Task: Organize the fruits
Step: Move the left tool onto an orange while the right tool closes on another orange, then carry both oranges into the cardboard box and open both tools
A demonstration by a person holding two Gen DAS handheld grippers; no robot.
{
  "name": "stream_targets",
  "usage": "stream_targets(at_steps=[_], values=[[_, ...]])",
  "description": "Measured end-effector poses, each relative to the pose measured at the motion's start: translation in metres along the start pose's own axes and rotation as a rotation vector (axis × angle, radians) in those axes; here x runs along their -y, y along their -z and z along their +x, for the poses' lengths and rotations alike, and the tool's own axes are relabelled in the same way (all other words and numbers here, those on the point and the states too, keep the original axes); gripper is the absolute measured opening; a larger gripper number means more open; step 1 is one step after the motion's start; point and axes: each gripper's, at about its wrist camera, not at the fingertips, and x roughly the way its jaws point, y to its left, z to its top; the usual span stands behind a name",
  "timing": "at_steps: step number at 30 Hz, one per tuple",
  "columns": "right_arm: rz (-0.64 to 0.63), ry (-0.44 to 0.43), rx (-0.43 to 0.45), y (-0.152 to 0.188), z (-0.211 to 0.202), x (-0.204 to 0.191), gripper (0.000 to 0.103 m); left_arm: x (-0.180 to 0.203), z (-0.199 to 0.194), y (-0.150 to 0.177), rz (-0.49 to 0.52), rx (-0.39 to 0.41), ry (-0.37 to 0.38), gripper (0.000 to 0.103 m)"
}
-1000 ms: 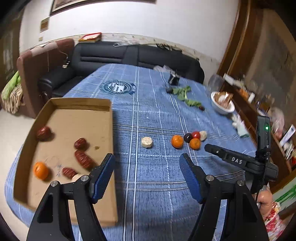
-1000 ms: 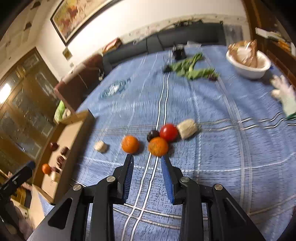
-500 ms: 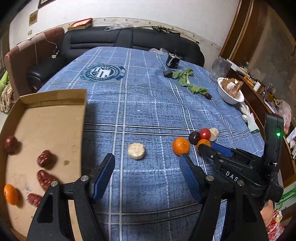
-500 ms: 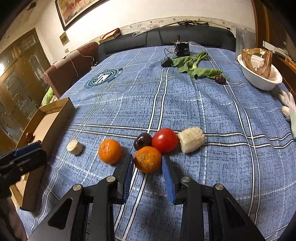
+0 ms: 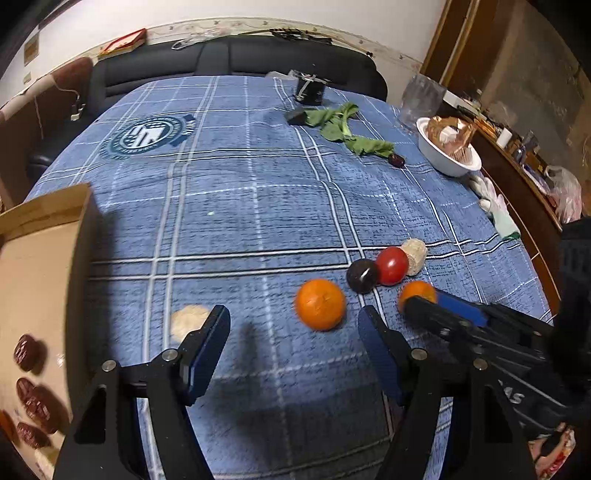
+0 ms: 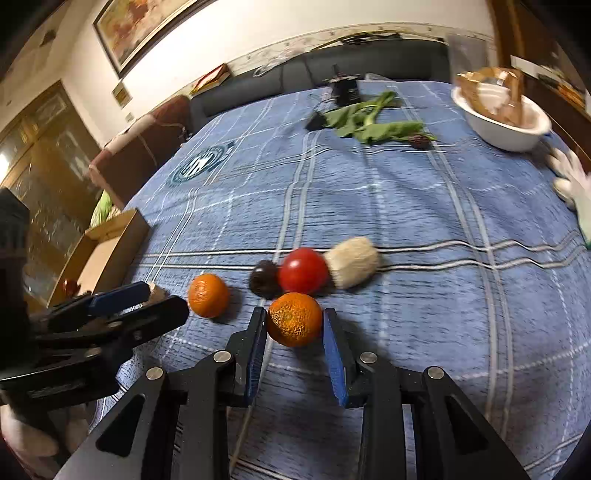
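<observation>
Right claw (image 6: 294, 326), closer than a second ago, is closing around a dimpled round orange mandarin (image 6: 294, 318) on the blue-checked bench (image 6: 424, 206). Left claw (image 5: 293, 325), released and empty, has moved from the cardboard tray (image 5: 37, 258) toward a smoother orange mandarin (image 5: 320, 304).

A black sofa (image 5: 236, 55) stands beyond the far end of the bench (image 5: 258, 206), ahead of the gripper, against a white wall (image 5: 221, 14). A framed picture (image 6: 136, 26) hangs up left; wooden doors (image 6: 48, 155) stand far left.

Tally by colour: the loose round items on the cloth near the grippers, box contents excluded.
Orange: 2
Red: 1
Dark: 1
Pale beige: 2
Total: 6
</observation>
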Motion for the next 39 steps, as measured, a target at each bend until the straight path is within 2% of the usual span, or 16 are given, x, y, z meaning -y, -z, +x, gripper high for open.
stream_targets(at_steps=[3,7,15,17,23,27,30,34,39], values=[[0.012,0.012,0.012,0.001,-0.004,0.008,0.033,0.008,0.014,-0.005,0.031,-0.006,0.003,0.066],[0.019,0.006,0.003,0.003,-0.001,0.012,0.033,0.012,0.028,-0.01,0.06,-0.021,-0.01,0.044],[0.03,-0.009,0.013,0.004,0.002,0.015,0.035,0.017,0.028,-0.006,0.091,0.007,-0.025,0.039],[0.023,-0.005,0.017,0.004,0.002,0.014,0.035,0.018,0.026,-0.005,0.085,0.009,-0.008,0.029],[0.013,0.004,0.027,0.004,0.002,0.012,0.033,0.01,0.011,0.002,0.027,0.026,0.018,0.029],[0.01,0.006,0.038,0.006,0.0,0.011,0.033,-0.002,-0.017,0.01,-0.033,0.064,0.045,0.029],[-0.005,0.013,0.052,0.007,-0.003,0.007,0.033,-0.018,-0.041,0.017,-0.073,0.097,0.037,0.029],[-0.054,0.029,0.071,0.008,-0.011,-0.008,0.033,-0.057,-0.081,0.03,-0.156,0.155,-0.019,0.029],[-0.13,-0.032,0.08,0.011,-0.032,-0.049,0.034,-0.116,-0.13,0.056,-0.261,0.219,-0.134,0.029]])
